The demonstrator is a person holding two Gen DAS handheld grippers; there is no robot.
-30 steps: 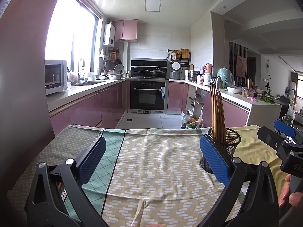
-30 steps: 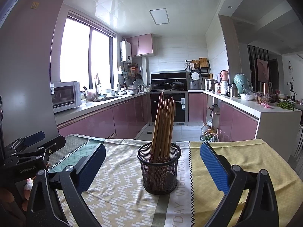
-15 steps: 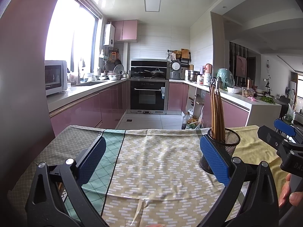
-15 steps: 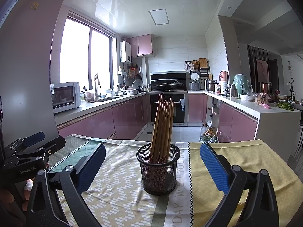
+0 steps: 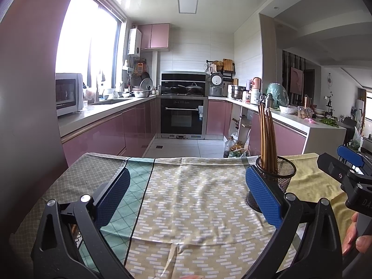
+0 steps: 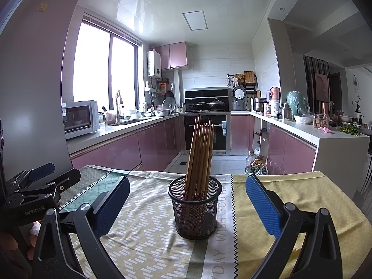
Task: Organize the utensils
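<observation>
Right wrist: right gripper [image 6: 187, 200] fingers spread, empty, framing the cup [image 6: 194, 205] of chopsticks [image 6: 200, 153] upright on the cloth-covered surface [image 6: 302, 190], probably lined up to grasp. Left gripper [image 5: 186, 194] spread too, idle; cup just beyond its right finger.
</observation>
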